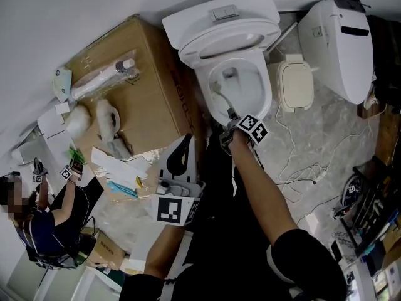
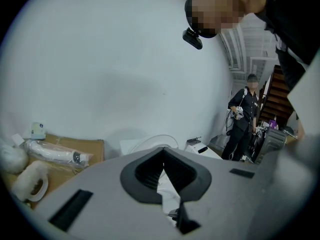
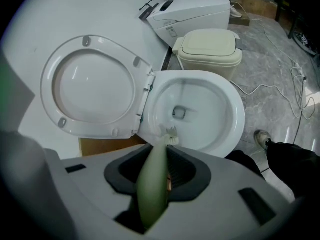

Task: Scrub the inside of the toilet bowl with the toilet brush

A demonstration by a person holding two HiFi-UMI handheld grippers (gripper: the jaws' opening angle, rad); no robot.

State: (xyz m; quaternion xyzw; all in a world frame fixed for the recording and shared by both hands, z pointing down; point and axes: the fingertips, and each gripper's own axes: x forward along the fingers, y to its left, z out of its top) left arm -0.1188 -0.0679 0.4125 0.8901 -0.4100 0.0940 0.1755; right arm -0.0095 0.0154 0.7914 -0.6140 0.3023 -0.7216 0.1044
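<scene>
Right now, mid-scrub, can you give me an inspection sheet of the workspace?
Surface: grey stone-look floor, papers strewn at left.
Job's things: toilet bowl, seat raised; toilet brush head inside the bowl at its near wall.
Clutter: cardboard box left of the toilet; cream bin right; second toilet beyond.
Grippers: right gripper shut on the brush handle; left gripper shut, empty, away from the bowl.
Cables: white cable loose on the floor.
Surroundings: white wall; another person at left.
</scene>
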